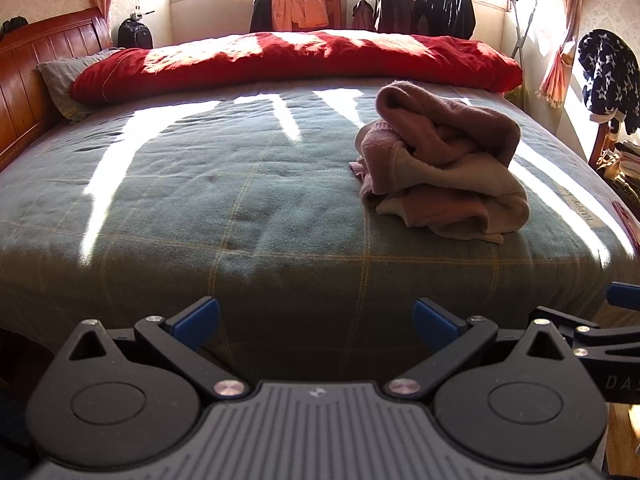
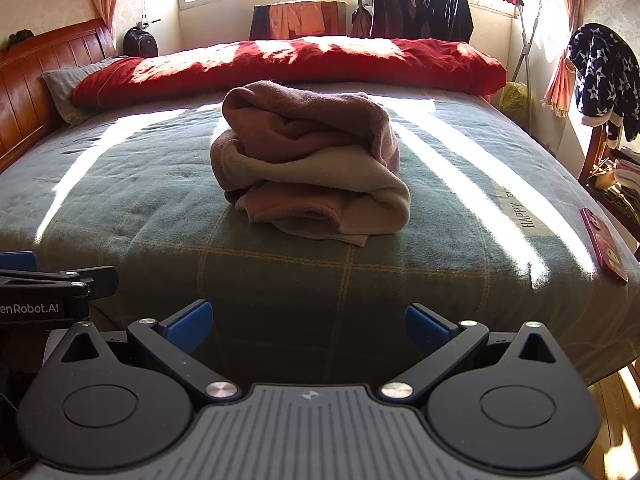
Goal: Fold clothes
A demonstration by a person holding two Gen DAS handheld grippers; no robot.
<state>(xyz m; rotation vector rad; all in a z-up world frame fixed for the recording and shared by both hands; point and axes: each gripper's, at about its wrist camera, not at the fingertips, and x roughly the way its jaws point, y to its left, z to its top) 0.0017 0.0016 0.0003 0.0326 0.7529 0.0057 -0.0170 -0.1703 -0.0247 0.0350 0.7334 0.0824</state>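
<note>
- Bed (image 2: 120,208) first, my landmark: its green checked cover lies flat and mostly bare, with a red quilt (image 2: 288,64) bunched along the far side and a red phone (image 2: 604,246) at the bed's right edge.
- Pink and cream garment (image 2: 310,160) sits on the bed toward its middle, well short of the quilt, as a loose rumpled heap with layers rolled over one another. I judge it not folded; no neat stack shows on the bed.
- Left claw (image 1: 316,322) hangs over the bed's near edge, well apart from the garment, spread wide with nothing between its blue pads.
- Right claw (image 2: 308,326) hangs beside it at the same edge, likewise spread wide and empty.
- My reading: nothing is done yet; spreading the heap flat and all the folding are left.
</note>
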